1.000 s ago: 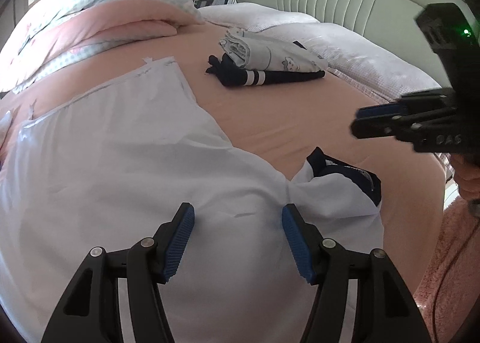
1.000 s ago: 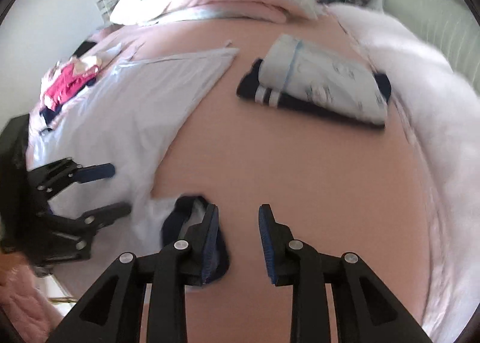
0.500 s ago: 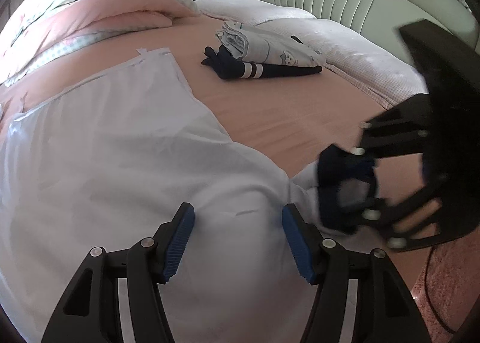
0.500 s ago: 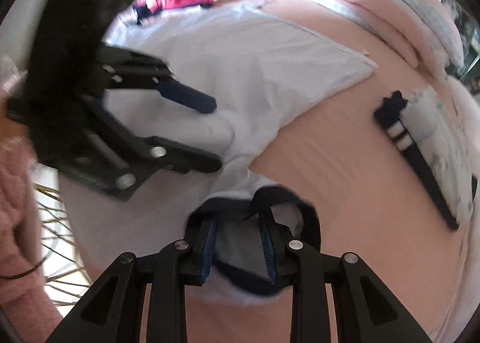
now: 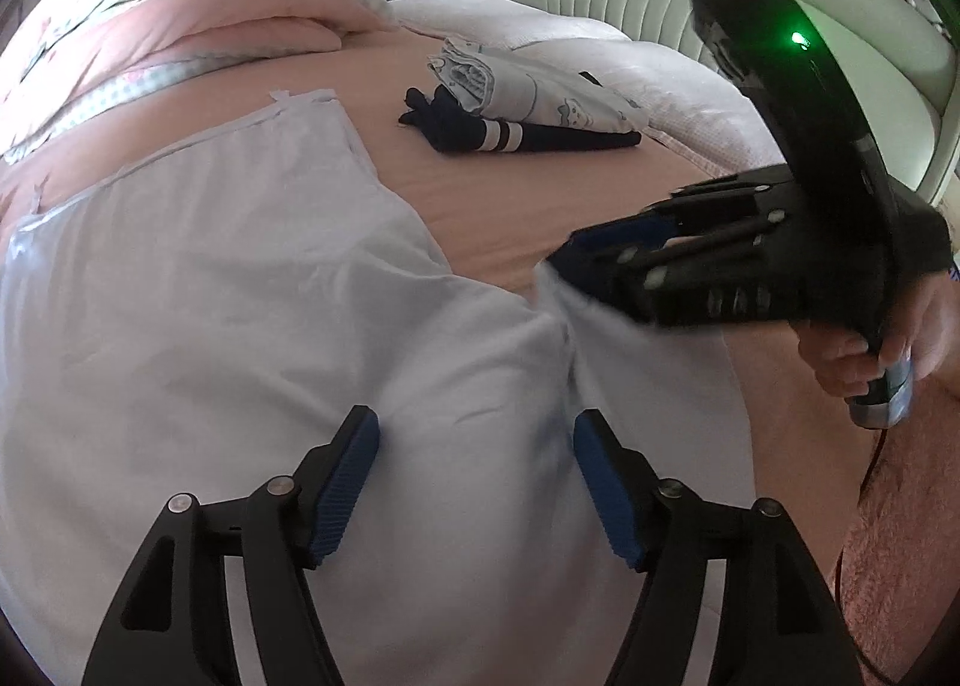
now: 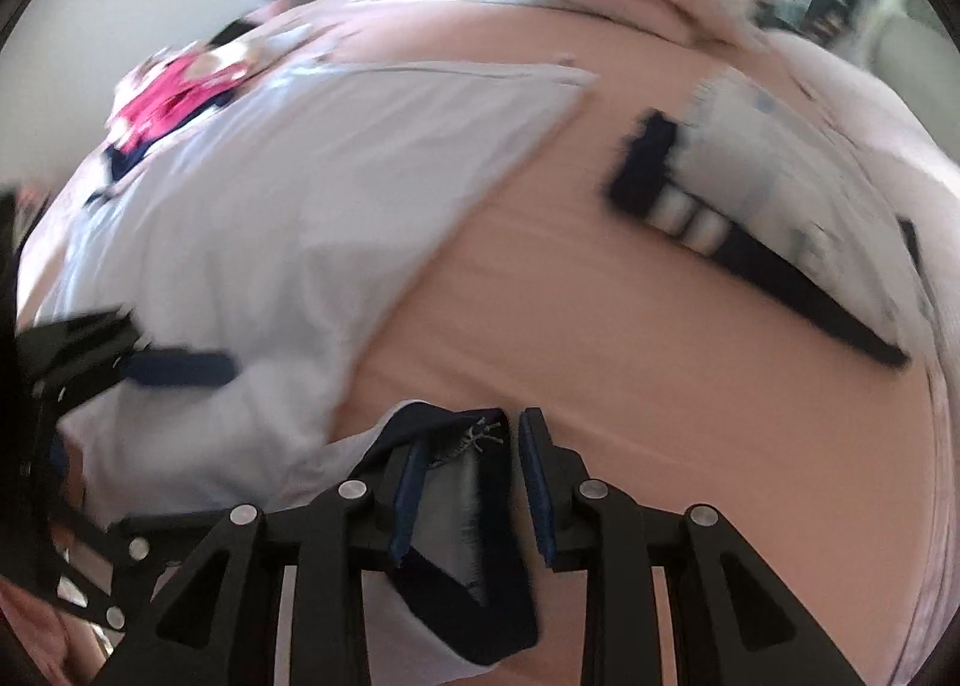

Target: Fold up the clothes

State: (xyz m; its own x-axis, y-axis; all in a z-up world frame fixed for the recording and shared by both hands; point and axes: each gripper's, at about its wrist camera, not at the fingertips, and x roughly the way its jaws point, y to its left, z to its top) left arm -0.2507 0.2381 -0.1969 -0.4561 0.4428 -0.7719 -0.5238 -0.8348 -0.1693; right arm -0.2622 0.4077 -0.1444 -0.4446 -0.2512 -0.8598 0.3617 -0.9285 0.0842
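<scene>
Pink bed [image 5: 528, 194]: white garment [image 5: 240, 296] is spread flat across it, near edge toward the camera. Folded stack [image 5: 540, 110] sits well beyond the garment. Thin, limp, light fabric is judged; best taken at navy-trimmed cuff [image 6: 480, 512]. Right gripper [image 6: 468, 500] is narrowed around that cuff. Left gripper [image 5: 474, 482] hangs wide, empty, over the garment.

Motion blur is smearing your whole right wrist view: the folded clothes [image 6: 774, 206] and the pink garment [image 6: 174, 98] are losing all detail. Your right gripper [image 5: 564, 266] is covering the white shirt's [image 5: 240, 296] navy collar in the left wrist view, its fingertips blurring into the cloth. The frame's lower edge is cutting off the shirt's near part. The left gripper [image 6: 180, 368] is streaking at the edge.
</scene>
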